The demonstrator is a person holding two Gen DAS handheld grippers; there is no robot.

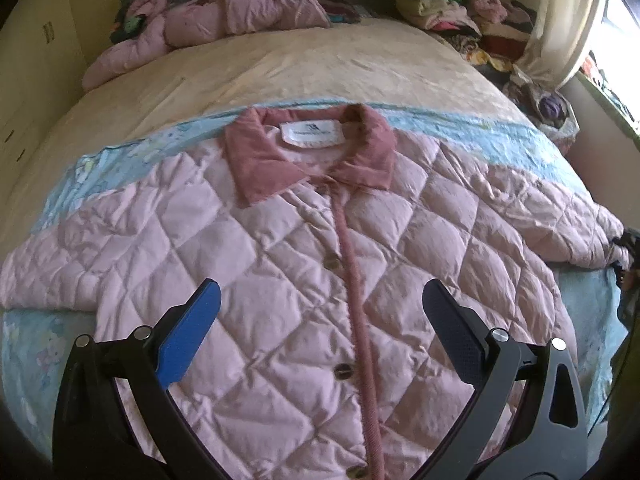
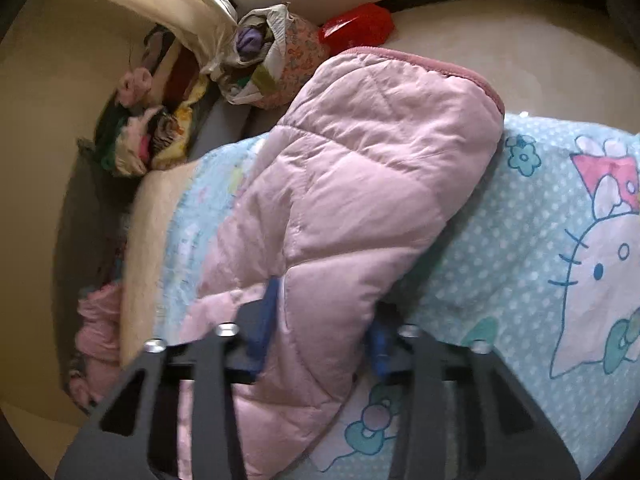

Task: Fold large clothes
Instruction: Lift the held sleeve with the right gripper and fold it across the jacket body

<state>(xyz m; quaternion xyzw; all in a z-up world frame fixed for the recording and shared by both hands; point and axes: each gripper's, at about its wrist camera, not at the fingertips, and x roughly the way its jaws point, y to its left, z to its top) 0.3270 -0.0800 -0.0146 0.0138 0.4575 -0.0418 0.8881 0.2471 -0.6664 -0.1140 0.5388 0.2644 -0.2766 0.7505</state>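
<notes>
Lying front-up on a pale blue cartoon-print sheet [image 1: 460, 128], the pink quilted jacket [image 1: 280, 248] was puffy, stitched in diamonds, with a darker rose corduroy collar [image 1: 256, 164], a matching ribbed placket down its middle and round dull buttons beside it. A white label [image 1: 312, 133] sat inside the neck. Under the sheet, beyond the collar, a cream textured bedcover [image 1: 280, 64] spread toward a second, crumpled pink padded garment [image 1: 224, 16] and a heap of mixed folded clothes [image 1: 448, 12].

Above the jacket's lower chest the left gripper [image 1: 322, 312] hovered, its blue-padded fingers spread wide on either side of the placket and holding nothing.

The right gripper [image 2: 320, 320] was closed on the jacket's sleeve [image 2: 360, 184], fabric bunched between its blue pads [image 2: 266, 312], the tool rolled so the bed appeared tilted.

Only the right camera showed that sleeve close up: its rose-trimmed cuff [image 2: 432, 62] reaching past the sheet's edge, a white cat figure [image 2: 600, 288] printed on the sheet beside it, a floral cloth bag [image 2: 280, 60] and a red glossy plastic object [image 2: 360, 28] beyond the cuff. Only the left camera showed the jacket's buttoned front.
</notes>
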